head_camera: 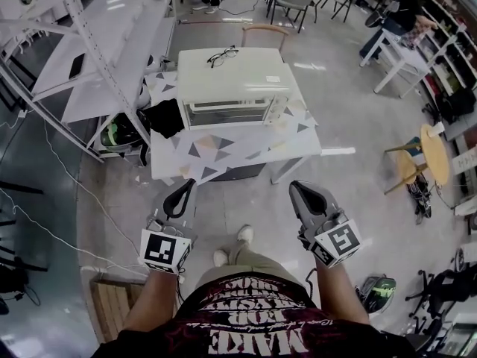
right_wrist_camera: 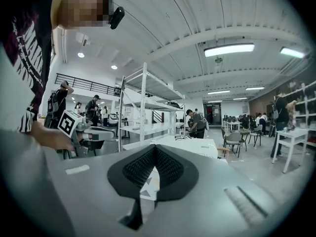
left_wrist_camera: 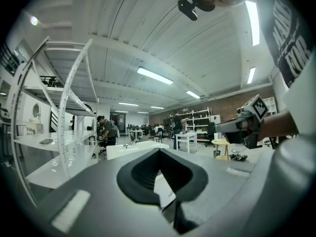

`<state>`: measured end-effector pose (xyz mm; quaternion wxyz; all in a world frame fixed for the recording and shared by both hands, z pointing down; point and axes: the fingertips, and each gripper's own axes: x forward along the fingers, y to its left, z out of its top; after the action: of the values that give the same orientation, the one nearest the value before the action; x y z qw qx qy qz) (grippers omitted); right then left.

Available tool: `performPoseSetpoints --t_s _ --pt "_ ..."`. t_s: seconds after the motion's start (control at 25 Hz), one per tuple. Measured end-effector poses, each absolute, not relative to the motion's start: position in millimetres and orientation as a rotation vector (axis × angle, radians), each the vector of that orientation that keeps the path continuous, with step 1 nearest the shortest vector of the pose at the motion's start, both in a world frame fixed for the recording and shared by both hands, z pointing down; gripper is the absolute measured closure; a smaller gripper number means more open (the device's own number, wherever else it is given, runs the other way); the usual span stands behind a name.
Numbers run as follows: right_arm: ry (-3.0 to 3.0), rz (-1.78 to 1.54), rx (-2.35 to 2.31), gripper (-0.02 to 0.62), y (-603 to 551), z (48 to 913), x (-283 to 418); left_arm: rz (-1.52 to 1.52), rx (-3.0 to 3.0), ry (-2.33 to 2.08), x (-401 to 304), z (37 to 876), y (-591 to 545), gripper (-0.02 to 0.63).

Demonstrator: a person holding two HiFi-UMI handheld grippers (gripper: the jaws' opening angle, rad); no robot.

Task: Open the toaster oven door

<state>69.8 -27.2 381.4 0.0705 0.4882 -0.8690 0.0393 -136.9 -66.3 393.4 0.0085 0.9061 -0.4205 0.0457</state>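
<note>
**Both grippers held short of the toaster oven, jaws together**

The person stands facing the toaster oven (head_camera: 227,88), which sits on a patterned table (head_camera: 223,154) with its glass door (head_camera: 226,113) shut against the front. Eyeglasses (head_camera: 222,55) lie on top of the oven, and a black bundle (head_camera: 164,116) rests just left of it.

Both forearms reach forward from the body, roughly parallel, on the near side of the oven and off the table's front edge. The left gripper (head_camera: 186,185) points at the oven's left end and the right gripper (head_camera: 294,186) at its right end, well apart from each other. Each claw's jaws meet at the tips with nothing between them.
</note>
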Motion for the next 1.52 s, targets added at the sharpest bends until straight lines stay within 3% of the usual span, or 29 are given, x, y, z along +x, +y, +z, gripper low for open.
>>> performPoseSetpoints --t_s 1.52 --pt "-2.788 0.181 1.357 0.569 -152 388 102 0.287 2.812 -1.477 -102 375 -150 0.604"
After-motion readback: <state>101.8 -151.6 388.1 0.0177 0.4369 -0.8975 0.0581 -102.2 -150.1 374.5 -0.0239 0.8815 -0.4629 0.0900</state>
